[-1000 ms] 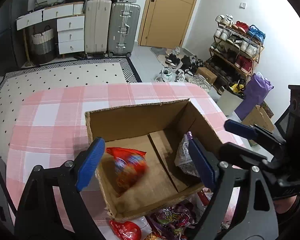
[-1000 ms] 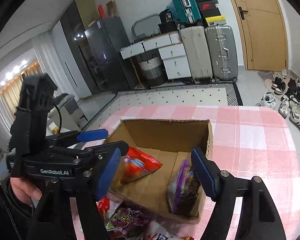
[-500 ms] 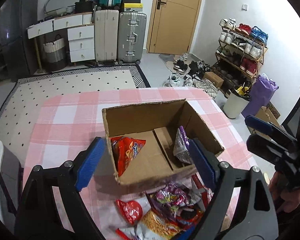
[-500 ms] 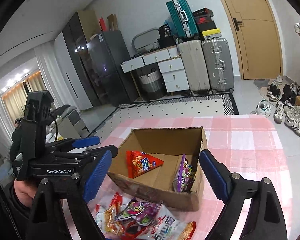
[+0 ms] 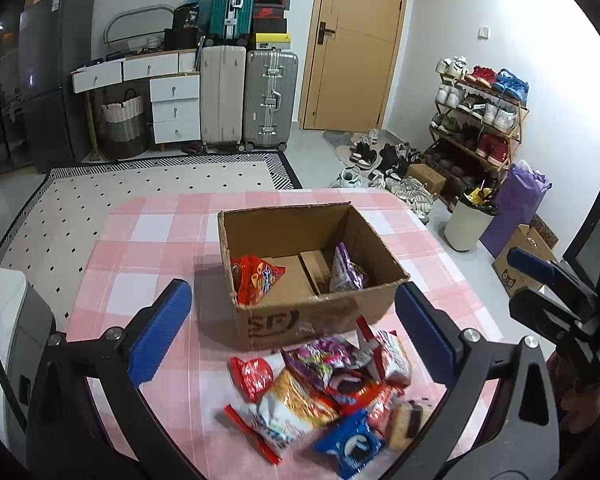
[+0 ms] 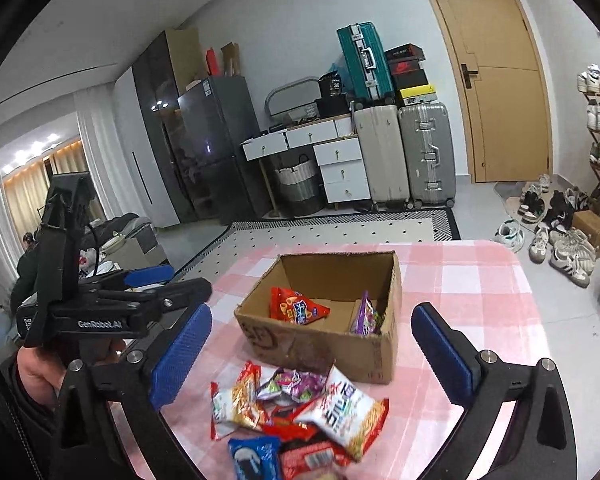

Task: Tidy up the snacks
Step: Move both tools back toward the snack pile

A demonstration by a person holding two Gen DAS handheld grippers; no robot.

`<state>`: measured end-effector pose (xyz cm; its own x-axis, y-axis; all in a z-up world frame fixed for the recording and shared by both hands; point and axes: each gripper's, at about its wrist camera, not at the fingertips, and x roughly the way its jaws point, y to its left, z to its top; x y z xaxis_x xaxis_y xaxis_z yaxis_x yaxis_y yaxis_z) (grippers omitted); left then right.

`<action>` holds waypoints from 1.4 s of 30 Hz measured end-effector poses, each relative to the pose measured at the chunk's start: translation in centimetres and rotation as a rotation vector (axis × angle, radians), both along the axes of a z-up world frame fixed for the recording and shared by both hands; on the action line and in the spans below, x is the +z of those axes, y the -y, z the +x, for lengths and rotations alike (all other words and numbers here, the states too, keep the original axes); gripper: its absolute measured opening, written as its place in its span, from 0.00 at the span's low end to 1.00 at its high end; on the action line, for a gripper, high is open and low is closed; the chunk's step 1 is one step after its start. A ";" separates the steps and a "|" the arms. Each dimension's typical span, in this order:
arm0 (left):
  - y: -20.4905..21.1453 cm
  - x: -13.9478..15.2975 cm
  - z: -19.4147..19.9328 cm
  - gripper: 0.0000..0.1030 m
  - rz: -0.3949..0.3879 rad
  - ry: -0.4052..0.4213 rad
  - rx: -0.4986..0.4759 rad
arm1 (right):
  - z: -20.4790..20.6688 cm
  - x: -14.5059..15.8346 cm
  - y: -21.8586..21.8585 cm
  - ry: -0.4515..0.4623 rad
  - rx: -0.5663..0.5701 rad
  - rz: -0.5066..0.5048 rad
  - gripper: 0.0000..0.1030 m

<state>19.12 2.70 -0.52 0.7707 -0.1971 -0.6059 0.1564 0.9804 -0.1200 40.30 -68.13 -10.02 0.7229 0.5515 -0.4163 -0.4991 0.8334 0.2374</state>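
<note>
An open cardboard box (image 5: 320, 316) stands on the pink checked tablecloth (image 5: 140, 264). Inside it lie a red snack bag (image 5: 256, 278) at the left and a purple snack bag (image 5: 346, 270) at the right. The box (image 6: 320, 344) with its red bag (image 6: 298, 308) and purple bag (image 6: 366, 316) also shows in the right wrist view. A pile of snack packets (image 5: 324, 392) lies in front of the box, also seen in the right wrist view (image 6: 296, 412). My left gripper (image 5: 292, 332) is open and empty above the pile. My right gripper (image 6: 312, 354) is open and empty, held back from the box.
The table's near edge is just below the pile. The right gripper shows at the left view's right edge (image 5: 556, 300); the left gripper shows at the right view's left (image 6: 112, 304). Suitcases (image 5: 248, 92), drawers and a shoe rack (image 5: 476, 120) stand beyond the table.
Both grippers have drawn back and up from the box, so the snack pile in front of it has come into view. The two bags stay in the box.
</note>
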 end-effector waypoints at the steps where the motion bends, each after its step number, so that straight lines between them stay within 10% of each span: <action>1: -0.1 0.2 -0.6 0.99 0.001 0.002 0.002 | -0.5 0.0 0.1 -0.003 -0.003 0.002 0.99; 17: -1.5 -1.1 -10.2 0.99 -0.045 0.015 0.015 | -8.4 -3.0 0.8 -0.030 -0.039 -0.068 0.99; 42: -2.2 -10.6 -15.0 0.99 -0.105 -0.065 0.001 | -11.0 -13.1 0.2 -0.218 -0.038 -0.178 0.99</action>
